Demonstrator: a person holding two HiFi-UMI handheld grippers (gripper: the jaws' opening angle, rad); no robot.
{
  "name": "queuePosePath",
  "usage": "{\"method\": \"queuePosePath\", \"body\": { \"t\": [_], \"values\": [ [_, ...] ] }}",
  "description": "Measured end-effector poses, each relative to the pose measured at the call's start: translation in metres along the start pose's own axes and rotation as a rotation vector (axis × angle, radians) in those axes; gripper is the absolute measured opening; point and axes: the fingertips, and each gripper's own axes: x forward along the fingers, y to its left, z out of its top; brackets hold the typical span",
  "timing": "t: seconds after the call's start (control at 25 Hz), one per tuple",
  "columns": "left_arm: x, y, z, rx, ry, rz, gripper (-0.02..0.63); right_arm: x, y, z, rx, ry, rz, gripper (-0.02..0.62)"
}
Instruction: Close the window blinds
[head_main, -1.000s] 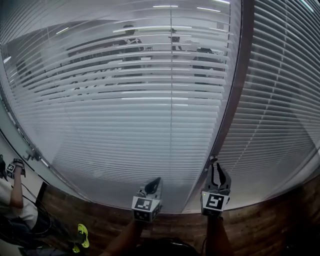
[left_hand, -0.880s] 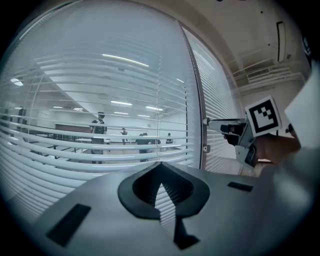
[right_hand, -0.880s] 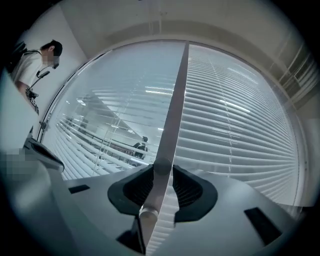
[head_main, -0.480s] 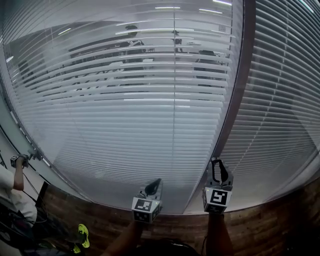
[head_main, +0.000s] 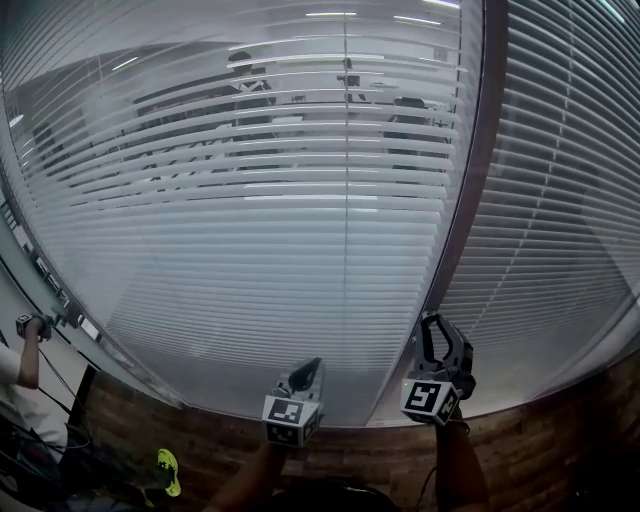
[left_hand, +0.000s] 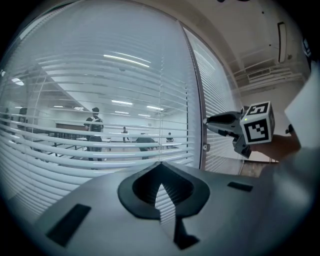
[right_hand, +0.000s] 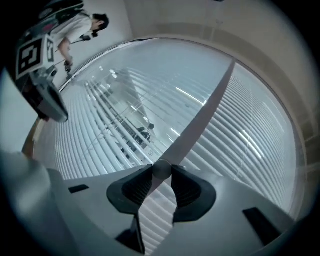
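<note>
Blinds (head_main: 250, 230) behind glass filling the window, left gripper (head_main: 310, 366) low before them, jaws together on nothing, right gripper (head_main: 432, 325) at the frame (head_main: 465, 200), jaws just been opening, round knob (right_hand: 161, 170) between their parted tips

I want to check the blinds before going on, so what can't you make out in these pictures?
Top of the blinds: cut off by the head view's upper edge.
Knob on the post: head view, lost behind the right gripper, whose jaws have just been opening around it.
People beyond the blinds: left gripper view, too small, barred by slats.
</note>
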Motion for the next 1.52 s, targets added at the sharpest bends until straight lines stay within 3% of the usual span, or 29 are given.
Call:
{"method": "queuePosePath", "body": {
  "t": [0.4, 0.48, 0.56, 0.68, 0.8, 0.92, 1.08, 1.24, 1.36, 1.52],
  "values": [
    [0.001, -0.016, 0.005, 0.011, 0.014, -0.033, 0.000, 0.001, 0.007, -0.001, -0.785, 0.030, 0.012, 0.120],
    [0.001, -0.019, 0.006, 0.009, 0.014, -0.037, 0.000, 0.001, 0.008, 0.001, -0.869, 0.036, 0.014, 0.120],
    [0.001, -0.022, 0.005, 0.008, 0.007, -0.045, 0.000, 0.002, 0.008, 0.002, -0.878, 0.035, 0.016, 0.120],
    [0.000, -0.024, 0.001, 0.029, -0.002, -0.060, 0.000, -0.001, 0.007, -0.001, -0.736, 0.037, 0.001, 0.120],
    [-0.005, -0.020, -0.003, 0.013, 0.015, -0.045, 0.000, -0.013, 0.002, 0.001, -0.386, 0.040, -0.029, 0.135],
    [-0.010, -0.013, 0.002, 0.004, 0.012, -0.020, 0.000, -0.014, 0.005, 0.001, 0.031, 0.041, 0.024, 0.135],
    [-0.018, -0.008, 0.005, -0.002, 0.013, 0.005, 0.000, -0.007, 0.002, 0.000, 0.298, 0.057, 0.003, 0.135],
    [-0.020, -0.011, 0.001, 0.001, 0.019, -0.005, 0.000, -0.001, -0.007, -0.005, 0.632, 0.057, -0.020, 0.135],
    [-0.021, -0.009, 0.002, 0.001, -0.011, -0.004, 0.000, 0.000, -0.009, -0.009, 0.766, 0.071, -0.033, 0.135],
    [-0.025, -0.008, 0.005, 0.003, -0.008, 0.007, 0.000, -0.001, -0.009, -0.011, 0.768, 0.090, -0.058, 0.131]
  ]
}}
